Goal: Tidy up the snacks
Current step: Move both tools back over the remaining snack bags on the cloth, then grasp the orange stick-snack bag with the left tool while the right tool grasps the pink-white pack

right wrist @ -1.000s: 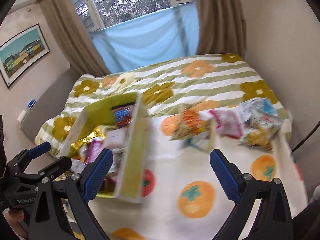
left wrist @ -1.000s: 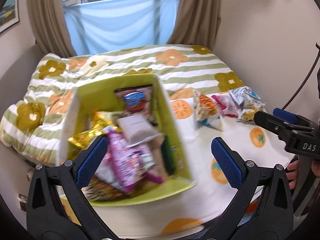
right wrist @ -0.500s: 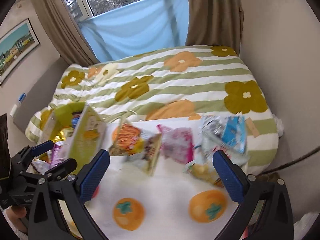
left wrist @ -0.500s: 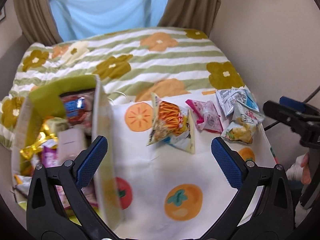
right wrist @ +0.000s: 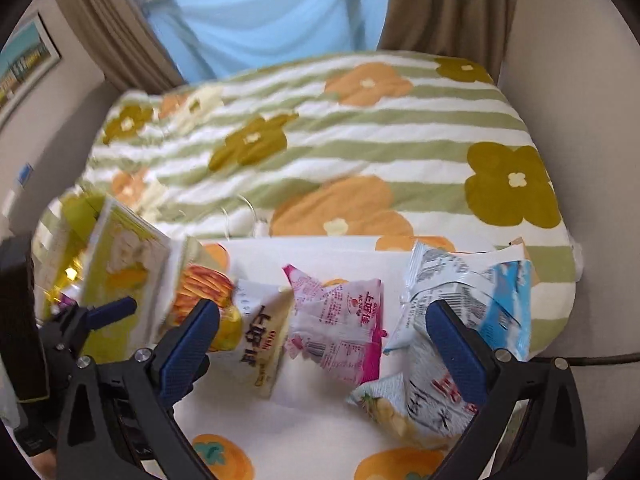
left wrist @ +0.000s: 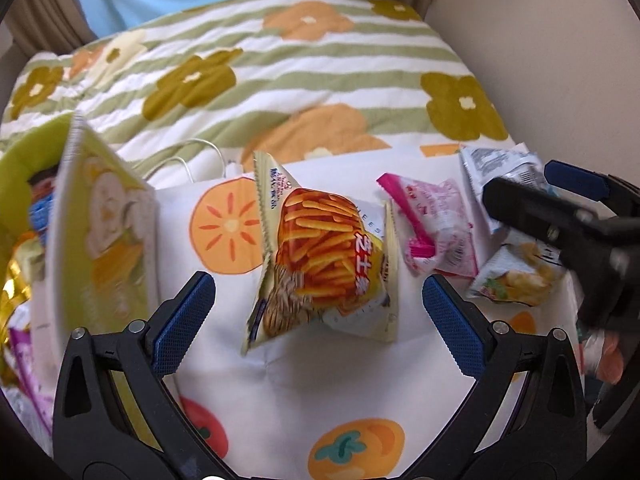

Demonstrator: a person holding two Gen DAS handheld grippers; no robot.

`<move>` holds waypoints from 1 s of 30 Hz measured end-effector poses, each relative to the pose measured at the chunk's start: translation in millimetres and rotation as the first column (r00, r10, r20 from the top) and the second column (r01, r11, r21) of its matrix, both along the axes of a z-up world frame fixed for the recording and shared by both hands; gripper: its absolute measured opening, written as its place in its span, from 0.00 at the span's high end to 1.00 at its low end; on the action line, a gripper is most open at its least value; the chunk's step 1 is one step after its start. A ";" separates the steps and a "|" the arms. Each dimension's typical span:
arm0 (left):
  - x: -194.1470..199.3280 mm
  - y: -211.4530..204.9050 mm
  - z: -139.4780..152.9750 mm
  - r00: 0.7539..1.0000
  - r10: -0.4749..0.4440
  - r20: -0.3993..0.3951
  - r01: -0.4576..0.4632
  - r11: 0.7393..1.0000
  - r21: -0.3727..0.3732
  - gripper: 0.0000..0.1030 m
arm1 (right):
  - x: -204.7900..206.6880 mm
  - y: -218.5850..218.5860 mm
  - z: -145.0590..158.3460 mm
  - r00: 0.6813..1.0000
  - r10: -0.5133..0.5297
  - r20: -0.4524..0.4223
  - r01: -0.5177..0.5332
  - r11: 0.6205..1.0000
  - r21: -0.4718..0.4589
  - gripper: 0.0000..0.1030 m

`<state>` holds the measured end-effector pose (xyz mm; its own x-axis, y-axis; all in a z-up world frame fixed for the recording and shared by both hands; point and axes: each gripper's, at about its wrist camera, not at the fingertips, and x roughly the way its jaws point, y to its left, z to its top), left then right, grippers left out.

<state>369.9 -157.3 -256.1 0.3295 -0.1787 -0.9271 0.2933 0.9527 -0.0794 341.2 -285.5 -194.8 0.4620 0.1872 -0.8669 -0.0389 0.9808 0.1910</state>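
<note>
Several snack packets (left wrist: 16,272) fill the green box (left wrist: 100,240).

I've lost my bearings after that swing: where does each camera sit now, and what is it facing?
Left wrist: on the left gripper, looking down its open jaws at the orange chip bag on the fruit-print cloth; the green box at left, the right gripper intruding at right.
Right wrist: on the right gripper, jaws open, facing the pink packet and blue-and-white packets; the left gripper at far left.
Shared: chip bag, pink packet, green box, flowered quilt.
</note>
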 end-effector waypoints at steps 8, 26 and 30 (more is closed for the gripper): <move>23.3 -2.7 -33.8 0.996 -0.012 -0.092 0.008 0.999 -0.047 0.01 | 24.9 15.2 -34.1 0.997 0.010 -0.078 -0.016 0.997 -0.072 0.01; 25.6 23.8 -38.4 0.993 0.047 -0.104 -0.049 0.999 -0.015 0.38 | 43.0 30.7 -76.9 0.983 0.043 -0.181 -0.061 0.994 -0.094 0.21; 23.0 29.3 -33.5 0.993 0.068 -0.098 -0.069 0.997 -0.015 0.38 | 43.9 31.4 -82.2 0.981 0.033 -0.192 -0.056 0.992 -0.111 0.23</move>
<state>392.9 -128.0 -289.6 0.2501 -0.1761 -0.9521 0.2174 0.9684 -0.1220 385.0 -254.1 -277.0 0.2811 0.0971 -0.9548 -0.0571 0.9948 0.0844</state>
